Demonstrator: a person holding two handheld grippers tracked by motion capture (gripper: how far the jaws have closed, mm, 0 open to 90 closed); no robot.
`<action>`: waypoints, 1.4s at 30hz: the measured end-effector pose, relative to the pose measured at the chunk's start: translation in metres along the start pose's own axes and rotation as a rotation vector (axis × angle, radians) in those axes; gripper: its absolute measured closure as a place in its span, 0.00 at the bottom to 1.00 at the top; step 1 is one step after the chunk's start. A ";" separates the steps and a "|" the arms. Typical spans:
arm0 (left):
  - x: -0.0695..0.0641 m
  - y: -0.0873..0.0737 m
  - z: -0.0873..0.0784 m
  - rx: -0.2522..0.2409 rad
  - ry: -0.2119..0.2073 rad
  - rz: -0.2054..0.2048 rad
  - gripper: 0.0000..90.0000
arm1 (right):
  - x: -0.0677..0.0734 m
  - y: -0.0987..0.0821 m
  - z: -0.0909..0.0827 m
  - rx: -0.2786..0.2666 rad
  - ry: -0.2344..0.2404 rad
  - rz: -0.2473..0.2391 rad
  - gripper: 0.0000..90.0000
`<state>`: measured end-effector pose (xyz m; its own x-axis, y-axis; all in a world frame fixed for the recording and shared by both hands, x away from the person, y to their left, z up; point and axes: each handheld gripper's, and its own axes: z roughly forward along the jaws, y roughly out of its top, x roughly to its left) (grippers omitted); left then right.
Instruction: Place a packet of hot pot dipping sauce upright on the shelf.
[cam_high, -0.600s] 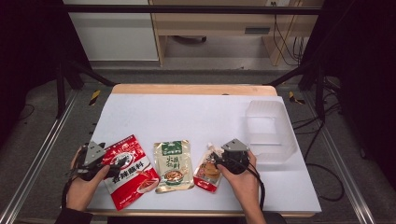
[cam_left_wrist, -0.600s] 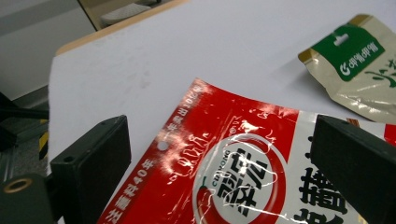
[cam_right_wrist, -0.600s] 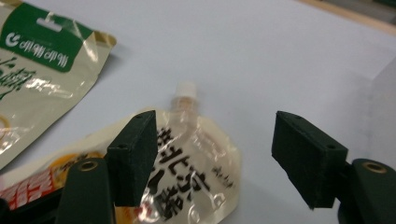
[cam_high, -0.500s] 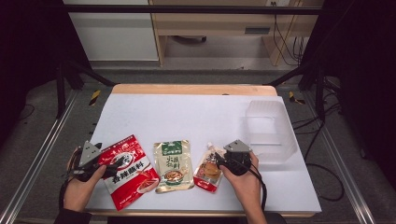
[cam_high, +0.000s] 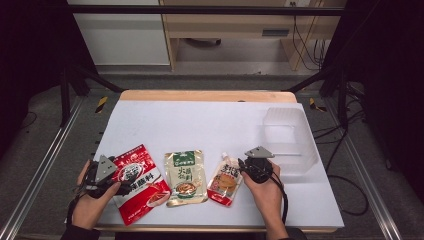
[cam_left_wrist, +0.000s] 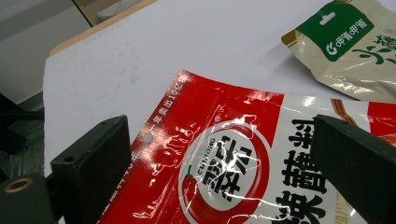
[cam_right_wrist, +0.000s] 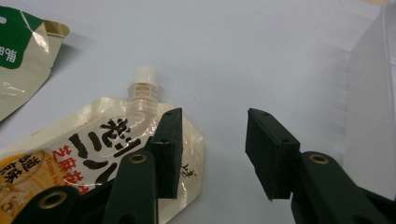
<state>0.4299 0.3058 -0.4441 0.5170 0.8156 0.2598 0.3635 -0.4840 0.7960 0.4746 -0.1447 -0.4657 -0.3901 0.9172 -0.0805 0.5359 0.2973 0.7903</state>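
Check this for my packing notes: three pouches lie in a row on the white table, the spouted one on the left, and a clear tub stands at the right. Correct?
Not quite. In the high view the spouted pouch is the right-hand one of the three; the red pouch lies on the left, the green-topped pouch between them. The clear tub does stand at the right.

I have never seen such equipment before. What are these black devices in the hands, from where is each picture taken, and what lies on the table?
A person holds a two-jaw tool in each hand. The high view looks down on the white table. The other two pictures come from cameras riding on each tool, looking along its black jaws.

On the table lie a red sauce packet, a green-topped pouch, a small spouted pouch and a clear plastic box.

The left hand-held gripper stands open, its jaws on either side of the red packet. The right hand-held gripper is also open, one jaw over the spouted pouch's edge. Nothing is gripped yet.
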 end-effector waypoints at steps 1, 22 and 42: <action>0.000 0.000 0.000 0.001 -0.001 0.002 0.06 | 0.000 0.000 0.001 0.000 0.003 -0.004 0.63; -0.003 0.000 0.002 0.023 -0.012 0.027 0.06 | 0.003 -0.007 0.013 0.103 0.134 0.077 0.56; -0.005 0.000 0.004 0.040 -0.019 0.041 0.06 | 0.014 -0.006 0.002 0.068 0.158 -0.049 0.97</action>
<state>0.4303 0.3001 -0.4474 0.5468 0.7888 0.2807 0.3720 -0.5292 0.7626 0.4668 -0.1329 -0.4728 -0.5268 0.8498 -0.0175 0.5604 0.3628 0.7445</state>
